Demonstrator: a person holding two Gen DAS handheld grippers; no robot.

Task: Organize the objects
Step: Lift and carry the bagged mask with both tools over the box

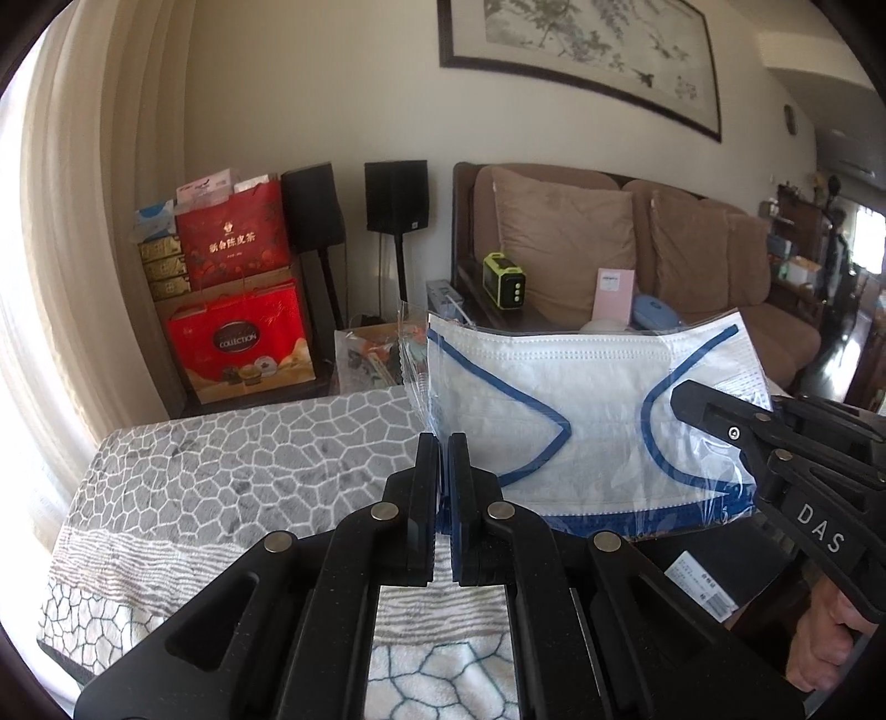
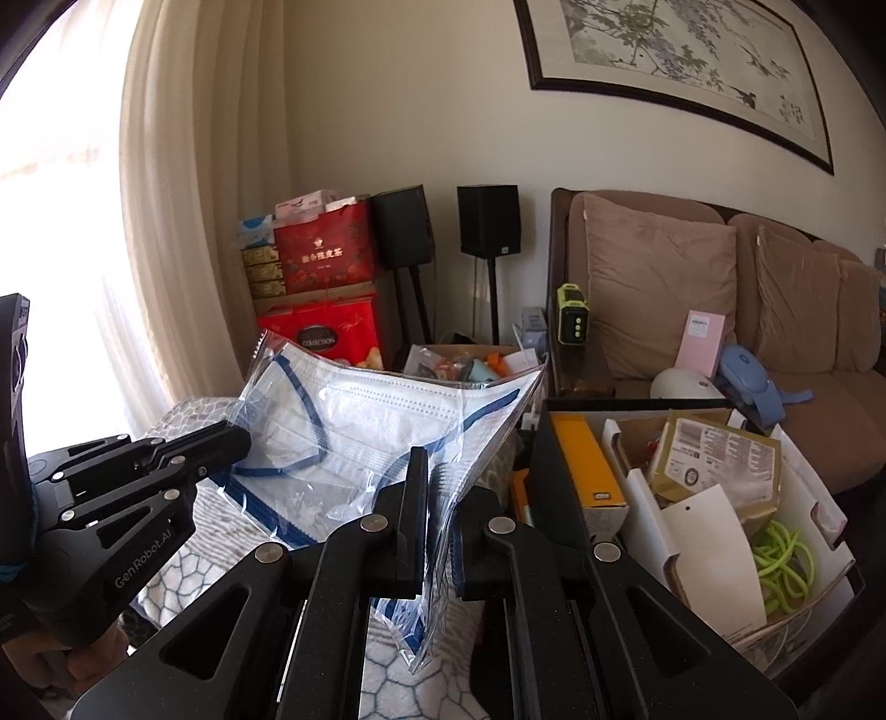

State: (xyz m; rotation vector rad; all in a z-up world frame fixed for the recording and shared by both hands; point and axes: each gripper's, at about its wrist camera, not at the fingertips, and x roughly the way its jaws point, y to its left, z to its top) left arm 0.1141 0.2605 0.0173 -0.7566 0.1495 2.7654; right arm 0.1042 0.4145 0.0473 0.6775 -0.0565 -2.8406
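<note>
I'm looking at a living rm w/ cream walls [image 1: 332,83]. Big dark-framed ink painting [image 1: 581,50] of branches hangs high, above a brown sofa [image 1: 775,332] w/ tan cushions [image 1: 565,243]. Pale curtains [image 1: 99,221] on the left, strong daylight coming thru, window itself blown out. Two black speakers [image 2: 488,220] on stands against the wall, just beside the sofa's end. Red gift boxes [image 1: 238,343] stacked near the curtain. Dark glossy floor [image 1: 836,360] far right.

Both grippers' fingers [image 1: 443,459] [image 2: 440,476] clamped.
</note>
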